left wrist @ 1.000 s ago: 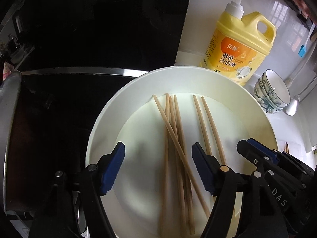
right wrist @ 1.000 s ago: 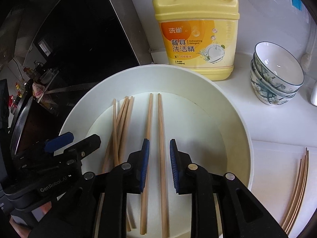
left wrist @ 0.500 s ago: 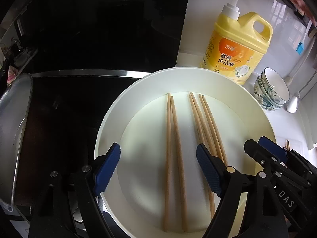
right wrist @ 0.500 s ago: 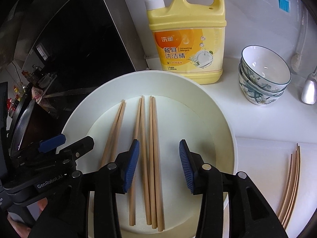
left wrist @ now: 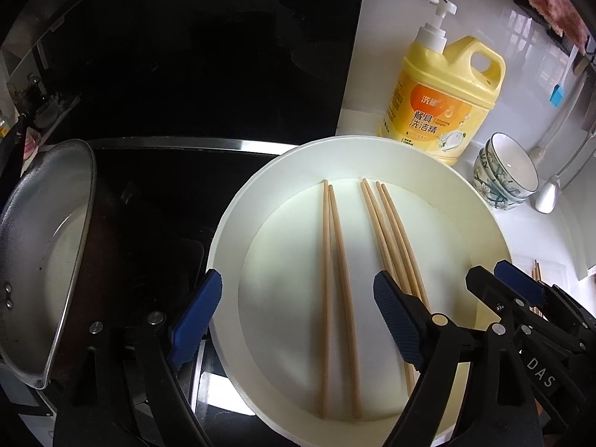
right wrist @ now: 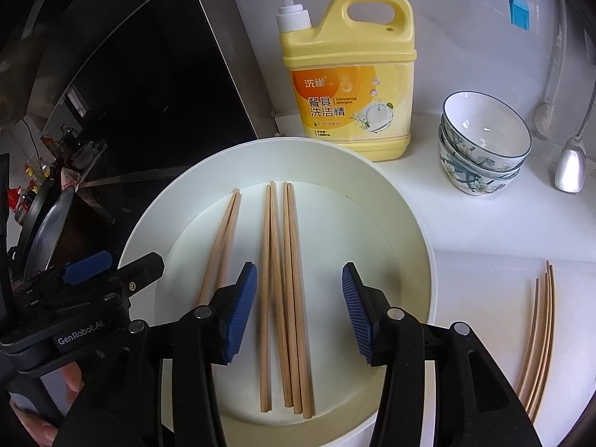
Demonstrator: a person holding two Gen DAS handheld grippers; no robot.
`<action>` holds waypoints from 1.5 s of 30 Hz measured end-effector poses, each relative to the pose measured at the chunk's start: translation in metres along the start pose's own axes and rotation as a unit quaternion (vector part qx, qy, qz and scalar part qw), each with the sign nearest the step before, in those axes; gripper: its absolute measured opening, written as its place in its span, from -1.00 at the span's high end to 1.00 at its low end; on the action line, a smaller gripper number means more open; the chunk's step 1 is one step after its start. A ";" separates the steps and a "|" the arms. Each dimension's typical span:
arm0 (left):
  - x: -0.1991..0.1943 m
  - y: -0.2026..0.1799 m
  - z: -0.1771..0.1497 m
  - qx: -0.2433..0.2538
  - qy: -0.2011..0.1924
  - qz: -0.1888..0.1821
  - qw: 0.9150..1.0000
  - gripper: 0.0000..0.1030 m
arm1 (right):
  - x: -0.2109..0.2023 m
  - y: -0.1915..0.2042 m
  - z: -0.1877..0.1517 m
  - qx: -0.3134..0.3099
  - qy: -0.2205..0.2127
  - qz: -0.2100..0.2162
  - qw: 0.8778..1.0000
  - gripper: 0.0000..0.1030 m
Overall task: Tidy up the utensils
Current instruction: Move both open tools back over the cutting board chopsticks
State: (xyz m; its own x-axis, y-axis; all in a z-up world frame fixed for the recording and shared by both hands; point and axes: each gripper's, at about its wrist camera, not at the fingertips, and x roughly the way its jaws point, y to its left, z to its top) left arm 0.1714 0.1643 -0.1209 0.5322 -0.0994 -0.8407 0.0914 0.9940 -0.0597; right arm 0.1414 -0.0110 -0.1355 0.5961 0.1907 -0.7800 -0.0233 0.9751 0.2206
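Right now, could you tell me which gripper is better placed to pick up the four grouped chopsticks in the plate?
Right. The right gripper has its open jaws either side of the four chopsticks; the left gripper sits over the other pair.

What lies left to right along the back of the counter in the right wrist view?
Yellow detergent bottle → stacked bowls → metal spoon.

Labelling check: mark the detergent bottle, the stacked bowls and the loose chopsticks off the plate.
detergent bottle (right wrist: 348,111): right wrist view, on its orange front label.
stacked bowls (right wrist: 484,126): right wrist view, on the inside of the top bowl.
loose chopsticks (right wrist: 540,335): right wrist view, mid-length of the bundle on the counter.
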 end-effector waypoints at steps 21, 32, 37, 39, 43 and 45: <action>-0.027 -0.015 -0.016 0.034 -0.015 -0.034 0.999 -0.82 | -0.049 -0.018 -0.039 0.040 -0.029 -0.039 0.998 -0.39; -0.050 -0.083 -0.029 0.097 -0.050 -0.072 0.991 -0.82 | -0.086 -0.082 -0.082 0.096 -0.043 -0.082 0.991 -0.43; -0.056 -0.129 -0.043 0.121 -0.044 -0.098 0.987 -0.82 | -0.108 -0.132 -0.105 0.126 -0.047 -0.112 0.985 -0.43; -0.058 -0.149 -0.051 0.128 -0.042 -0.103 0.986 -0.82 | -0.117 -0.154 -0.114 0.134 -0.048 -0.123 0.982 -0.43; -0.062 -0.188 -0.069 0.130 -0.035 -0.109 0.985 -0.85 | -0.135 -0.200 -0.132 0.142 -0.054 -0.127 0.980 -0.43; -0.063 -0.207 -0.078 0.124 -0.031 -0.100 0.987 -0.85 | -0.143 -0.220 -0.138 0.137 -0.051 -0.125 0.981 -0.43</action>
State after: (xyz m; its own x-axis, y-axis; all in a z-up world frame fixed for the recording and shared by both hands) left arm 0.0537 -0.0317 -0.0978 0.5325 -0.3026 -0.7905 0.3985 0.9136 -0.0813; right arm -0.0497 -0.2375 -0.1534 0.6329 -0.0765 -0.7704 0.3424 0.9202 0.1899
